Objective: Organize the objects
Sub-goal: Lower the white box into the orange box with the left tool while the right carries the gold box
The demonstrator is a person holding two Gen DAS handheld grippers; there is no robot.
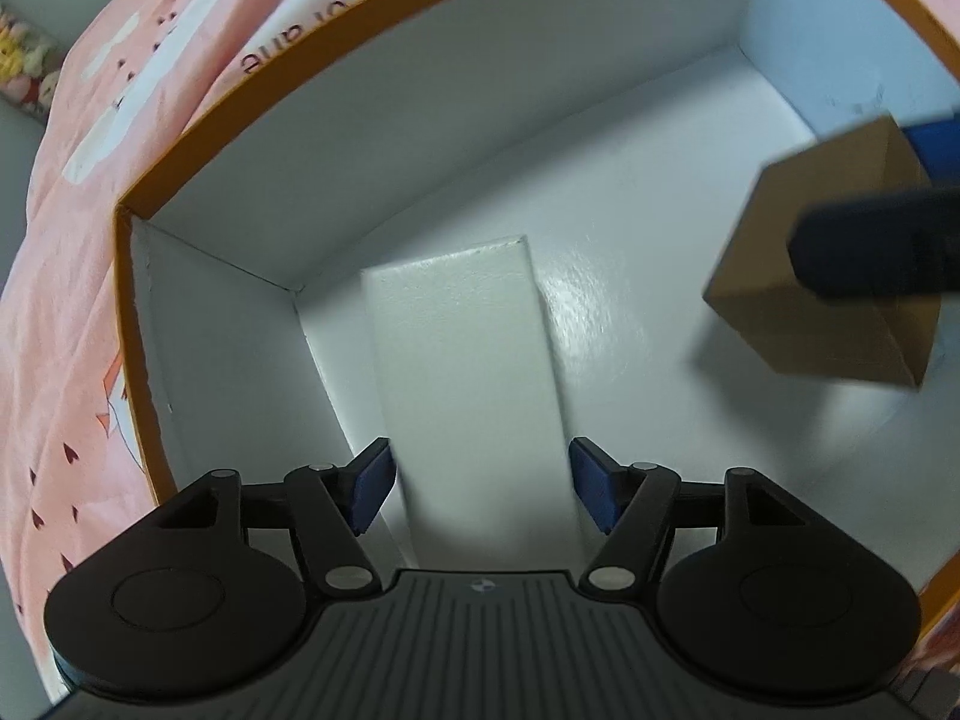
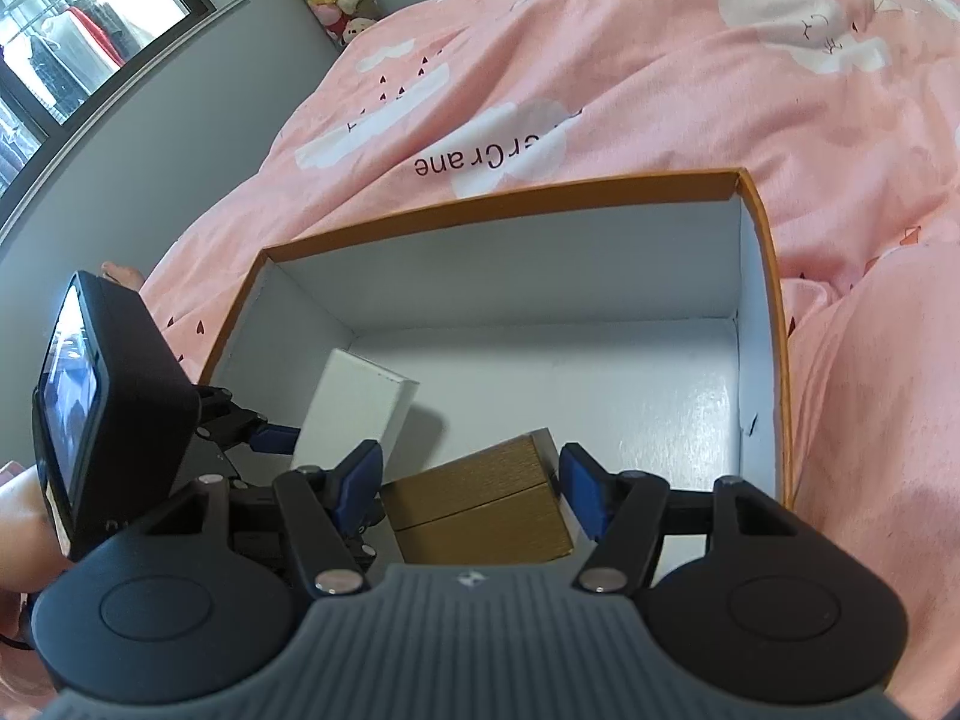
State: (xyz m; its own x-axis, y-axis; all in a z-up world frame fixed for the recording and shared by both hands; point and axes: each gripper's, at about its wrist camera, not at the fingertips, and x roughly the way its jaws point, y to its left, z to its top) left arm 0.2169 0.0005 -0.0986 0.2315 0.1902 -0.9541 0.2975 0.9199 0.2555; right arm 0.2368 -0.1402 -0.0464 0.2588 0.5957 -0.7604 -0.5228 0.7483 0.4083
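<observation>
Your left gripper (image 1: pixel 480 495) clasps the long white cardboard box (image 1: pixel 462 372) inside the orange-rimmed white storage box (image 1: pixel 180 174) on pink bedding (image 2: pixel 660 60). Your right gripper (image 2: pixel 471 489) clasps the brown cardboard box (image 2: pixel 480 504), just beside the white one.

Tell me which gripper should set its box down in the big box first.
Left. The left gripper holds the white box low against the big box's floor; the right gripper's brown box looks higher.
</observation>
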